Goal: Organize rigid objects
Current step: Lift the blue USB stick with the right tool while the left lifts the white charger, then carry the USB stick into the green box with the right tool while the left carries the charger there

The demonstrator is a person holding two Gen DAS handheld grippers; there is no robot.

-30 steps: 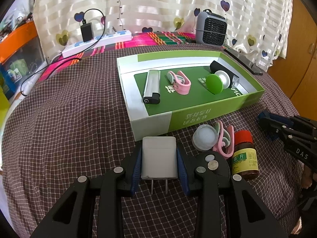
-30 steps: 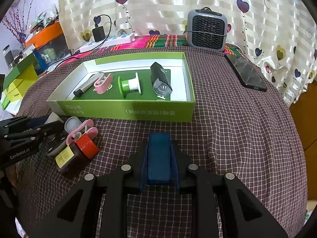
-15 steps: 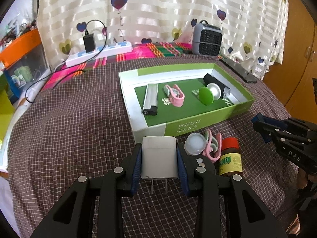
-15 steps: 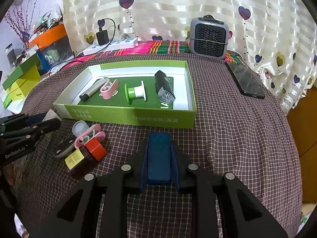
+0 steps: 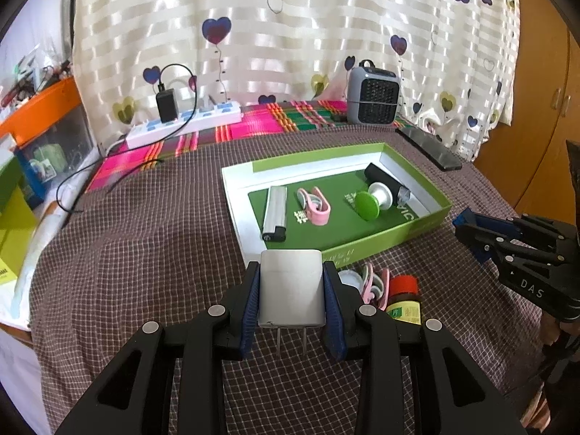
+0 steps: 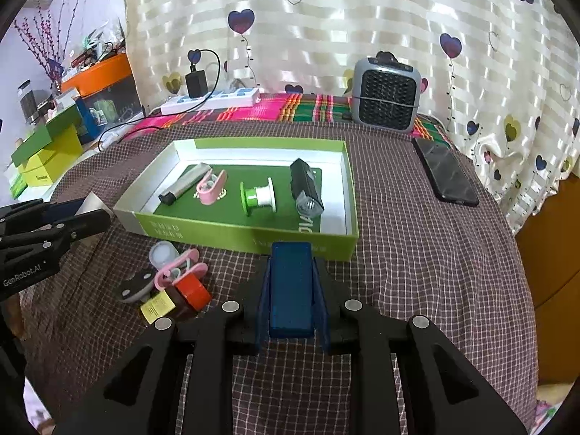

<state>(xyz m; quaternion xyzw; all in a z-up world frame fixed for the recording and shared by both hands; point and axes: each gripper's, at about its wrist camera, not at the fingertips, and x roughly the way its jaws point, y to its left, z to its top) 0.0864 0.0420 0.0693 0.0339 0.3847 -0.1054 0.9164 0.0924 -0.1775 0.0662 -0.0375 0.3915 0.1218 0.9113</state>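
4 items sat in green box (image 5: 427,226); left claw (image 5: 291,302) gripped white charger (image 5: 291,291), right claw (image 6: 291,290) clamped blue block (image 6: 291,286); bottle (image 5: 404,301) and clips (image 5: 377,284) remained outside

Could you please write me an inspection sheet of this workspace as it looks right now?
Surface: brown checked cloth over a bed or table.
Job's things: open green cardboard box holds a silver lighter, pink clip, green spool and black lamp. Outside lie a red-capped brown bottle, second pink clip and round white lid.
Clutter: black phone, grey mini heater.
Grippers: left gripper shut on a white plug adapter; right gripper shut on a dark blue block.
Cables: black cord on a white power strip.
Surroundings: heart-print curtain.
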